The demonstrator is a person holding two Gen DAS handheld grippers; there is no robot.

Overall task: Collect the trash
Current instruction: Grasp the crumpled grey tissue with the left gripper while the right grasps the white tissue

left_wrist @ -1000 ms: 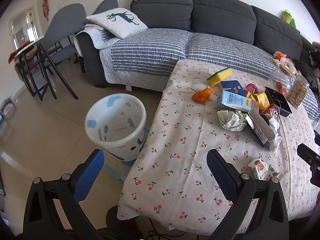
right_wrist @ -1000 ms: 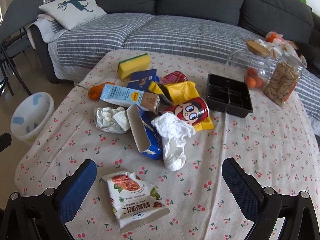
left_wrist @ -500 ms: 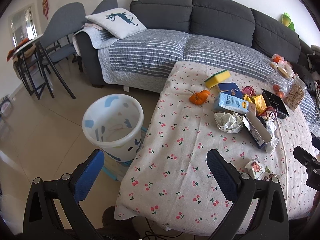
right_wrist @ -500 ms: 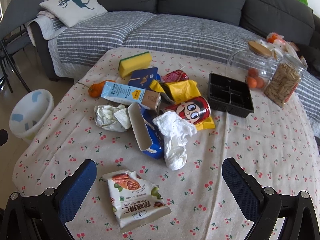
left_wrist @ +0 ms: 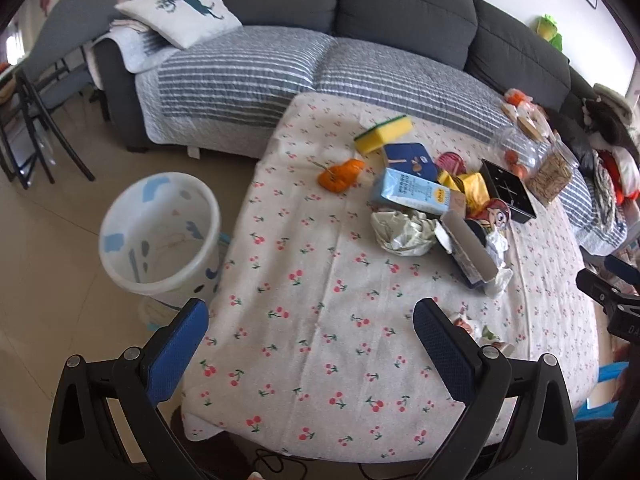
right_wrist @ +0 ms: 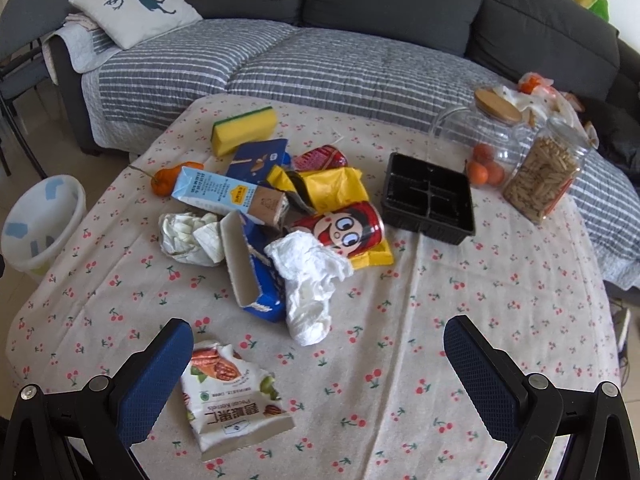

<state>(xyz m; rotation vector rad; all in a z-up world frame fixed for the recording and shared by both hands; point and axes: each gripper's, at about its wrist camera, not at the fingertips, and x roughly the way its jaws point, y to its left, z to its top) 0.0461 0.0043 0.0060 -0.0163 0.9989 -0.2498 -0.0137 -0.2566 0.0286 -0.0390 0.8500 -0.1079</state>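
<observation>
This is a home living room: a dark grey sofa [right_wrist: 392,4] with a striped quilt [right_wrist: 320,68] and deer-print cushion [right_wrist: 134,4] stands behind a counter draped in cherry-print cloth [left_wrist: 320,320], with a tiled floor [left_wrist: 52,248] and grey chairs [left_wrist: 60,40] alongside.
</observation>
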